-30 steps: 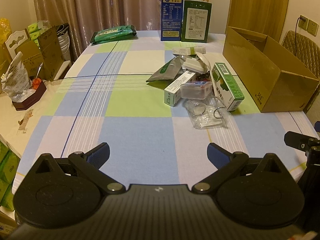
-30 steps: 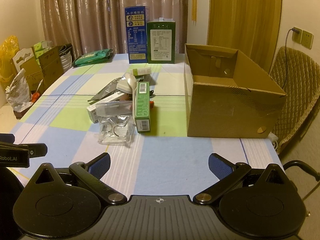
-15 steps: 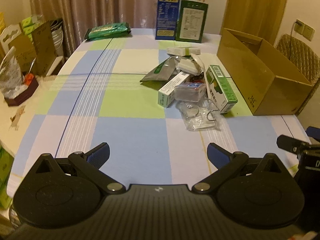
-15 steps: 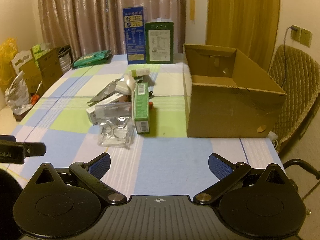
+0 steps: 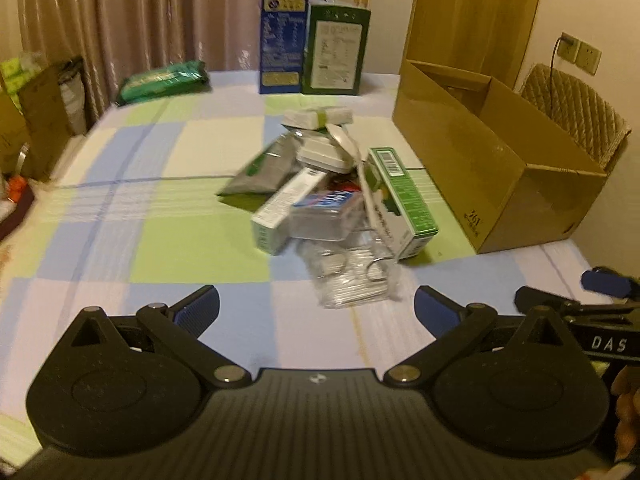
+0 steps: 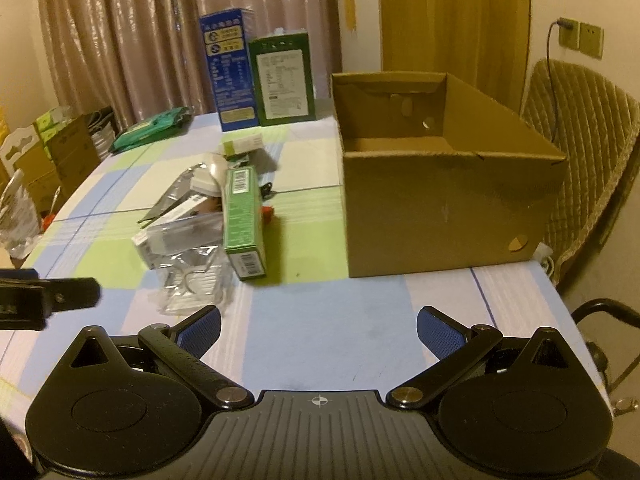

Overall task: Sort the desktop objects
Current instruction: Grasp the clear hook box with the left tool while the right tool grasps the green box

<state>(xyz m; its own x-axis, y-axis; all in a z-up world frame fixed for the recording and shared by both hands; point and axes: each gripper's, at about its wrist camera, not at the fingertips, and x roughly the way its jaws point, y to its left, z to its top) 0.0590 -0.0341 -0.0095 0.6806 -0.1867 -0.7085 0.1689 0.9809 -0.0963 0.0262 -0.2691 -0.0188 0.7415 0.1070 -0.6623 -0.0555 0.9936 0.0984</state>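
From the left wrist view, bring your left gripper point(image 5: 316, 304) down on the clear plastic bag point(image 5: 352, 276), the nearest piece of the pile; it is wide open and holds nothing.

From the right wrist view, your right gripper point(image 6: 319, 326) is also wide open and empty, over bare table near the cardboard box point(image 6: 440, 208).

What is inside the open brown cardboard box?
The open brown cardboard box shows only bare floor and walls at its far end; its near wall hides the near floor.

The checked blue-green-white cloth surface point(image 6: 340, 320) carries an open brown cardboard box point(image 6: 440, 208), a heap of small packages point(image 5: 332, 200) and two upright cartons point(image 5: 316, 60).
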